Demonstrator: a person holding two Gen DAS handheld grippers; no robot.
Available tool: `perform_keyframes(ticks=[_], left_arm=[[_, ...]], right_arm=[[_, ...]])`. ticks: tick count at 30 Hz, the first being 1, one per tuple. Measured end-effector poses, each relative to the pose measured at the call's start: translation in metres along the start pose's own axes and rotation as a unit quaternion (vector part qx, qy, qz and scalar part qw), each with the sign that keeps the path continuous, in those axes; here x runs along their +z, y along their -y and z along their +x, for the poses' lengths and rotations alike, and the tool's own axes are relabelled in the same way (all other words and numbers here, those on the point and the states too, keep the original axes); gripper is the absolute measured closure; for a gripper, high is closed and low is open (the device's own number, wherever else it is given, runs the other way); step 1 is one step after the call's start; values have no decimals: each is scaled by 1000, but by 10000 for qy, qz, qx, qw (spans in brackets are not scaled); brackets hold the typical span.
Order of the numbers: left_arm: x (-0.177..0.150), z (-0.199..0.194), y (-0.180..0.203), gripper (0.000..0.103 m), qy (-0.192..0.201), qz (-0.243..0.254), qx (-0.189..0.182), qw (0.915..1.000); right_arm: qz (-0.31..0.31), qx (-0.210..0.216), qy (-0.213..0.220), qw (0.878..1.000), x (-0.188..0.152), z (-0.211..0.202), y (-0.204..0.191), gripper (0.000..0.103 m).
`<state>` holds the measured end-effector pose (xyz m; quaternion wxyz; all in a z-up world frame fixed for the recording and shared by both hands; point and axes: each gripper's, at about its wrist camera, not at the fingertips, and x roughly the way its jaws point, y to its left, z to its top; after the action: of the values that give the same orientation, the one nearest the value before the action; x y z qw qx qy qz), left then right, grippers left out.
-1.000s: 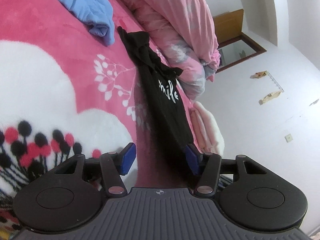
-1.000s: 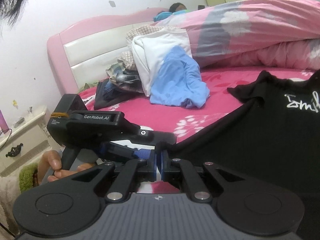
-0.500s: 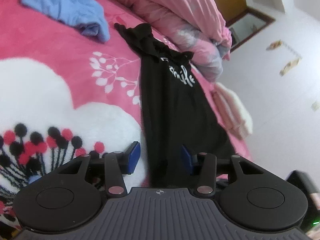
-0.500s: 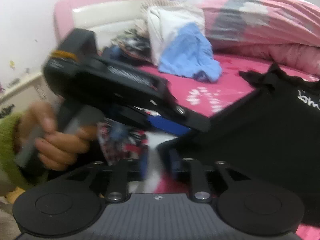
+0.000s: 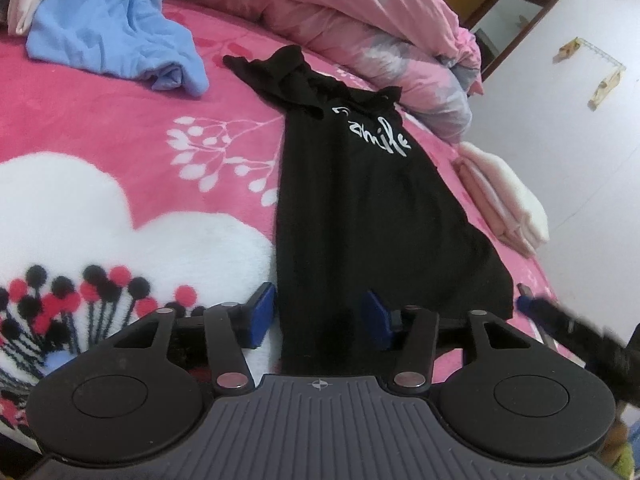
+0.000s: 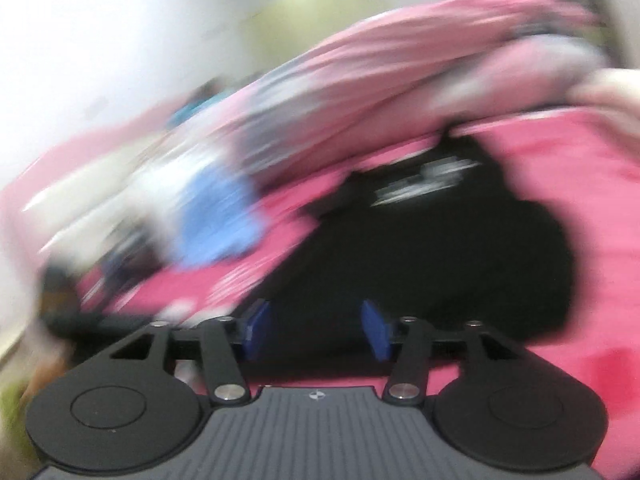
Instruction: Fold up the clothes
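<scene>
A black T-shirt (image 5: 360,208) with white lettering lies lengthways on the pink blanket (image 5: 120,128), folded narrow, collar end far from me. My left gripper (image 5: 320,316) is open over the shirt's near hem, its blue pads either side of the cloth. The right wrist view is badly blurred by motion; the shirt (image 6: 432,240) shows as a dark patch ahead. My right gripper (image 6: 316,328) is open with nothing between its pads. It also shows blurred at the right edge of the left wrist view (image 5: 568,328).
A light blue garment (image 5: 112,28) lies crumpled at the far left. A pink duvet (image 5: 380,12) is heaped along the back. Folded pale pink clothes (image 5: 504,208) sit at the bed's right edge, by the white wall.
My right gripper has let go of the shirt's hem, opened and swung away fast. The shirt has dropped flat on the bed. My left gripper has stayed open and shifted over the hem.
</scene>
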<state>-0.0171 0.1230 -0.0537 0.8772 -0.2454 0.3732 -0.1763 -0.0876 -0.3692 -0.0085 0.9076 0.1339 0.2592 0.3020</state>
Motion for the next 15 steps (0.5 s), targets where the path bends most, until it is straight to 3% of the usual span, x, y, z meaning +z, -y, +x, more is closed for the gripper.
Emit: perform_keyframes(ticks=[1, 4, 6, 9, 10, 13, 14, 15], left_arm=[[0, 1, 3, 44, 0, 29, 52, 10000], [-1, 3, 13, 44, -6, 204, 287, 9994], [-2, 5, 19, 44, -1, 350, 466, 9983], [-5, 7, 28, 52, 7, 552, 764, 9955], [-5, 8, 31, 54, 8, 615, 865, 9944], [-7, 10, 39, 56, 1, 805, 1117, 9905], [-8, 10, 41, 56, -1, 862, 1181, 9893], [-9, 11, 44, 56, -5, 914, 1238, 9881]], right_arm=[[190, -348, 134, 9991, 5, -6, 14, 37], [563, -1101, 427, 9914, 19, -15, 50, 37], [890, -1352, 450, 9858, 26, -13, 73, 37], [1294, -1388, 247, 9815, 28, 9, 97, 38], [1366, -1376, 180, 9809, 25, 15, 102, 42], [1447, -1219, -21, 9819, 13, 34, 106, 78], [1345, -1207, -3, 9835, 10, 33, 104, 86], [1284, -1180, 104, 9846, 9, 29, 100, 87]])
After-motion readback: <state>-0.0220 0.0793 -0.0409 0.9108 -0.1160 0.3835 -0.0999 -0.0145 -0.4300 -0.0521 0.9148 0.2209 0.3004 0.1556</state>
